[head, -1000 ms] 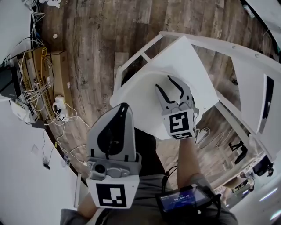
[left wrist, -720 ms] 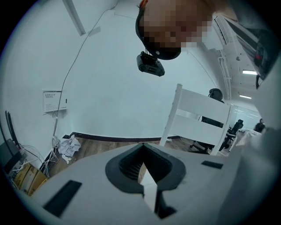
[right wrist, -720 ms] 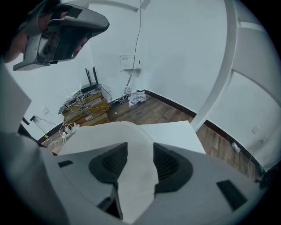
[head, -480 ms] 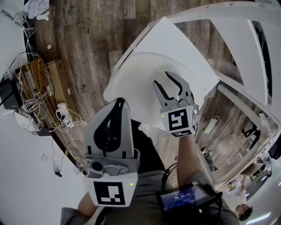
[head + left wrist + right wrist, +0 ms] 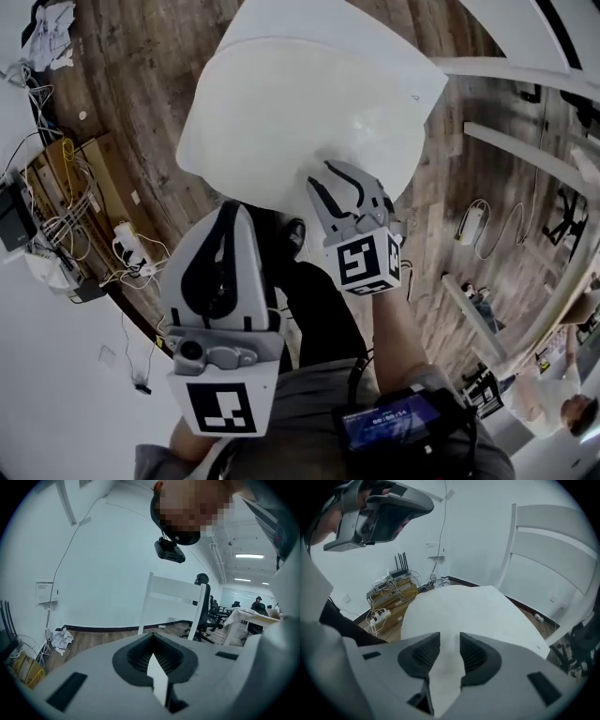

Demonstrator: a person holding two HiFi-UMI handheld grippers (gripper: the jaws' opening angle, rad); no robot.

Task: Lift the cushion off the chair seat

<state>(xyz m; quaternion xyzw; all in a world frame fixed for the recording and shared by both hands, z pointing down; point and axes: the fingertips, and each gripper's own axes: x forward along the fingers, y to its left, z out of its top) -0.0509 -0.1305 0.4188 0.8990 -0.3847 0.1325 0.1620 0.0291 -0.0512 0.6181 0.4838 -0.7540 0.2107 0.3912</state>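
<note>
Cushion [image 5: 300, 94] edge being pinched by the right gripper [image 5: 326, 178]
Over the chair [image 5: 553, 536] seat, the white cushion's near edge is being clamped between jaws that have just been closing; the left gripper [image 5: 232, 208] is being held shut and empty.

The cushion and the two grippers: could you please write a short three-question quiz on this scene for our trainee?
1. Which gripper grips the cushion by its edge? A: left gripper. B: right gripper. C: both.
2. True or false: the left gripper's jaws stand wide apart.
3. Fill in: the white power strip lies on the wooden ___.
Key: 1 B; its jaws have just been closing, with the cushion's edge between them. 2 false; they are together, holding nothing. 3 floor.
</note>
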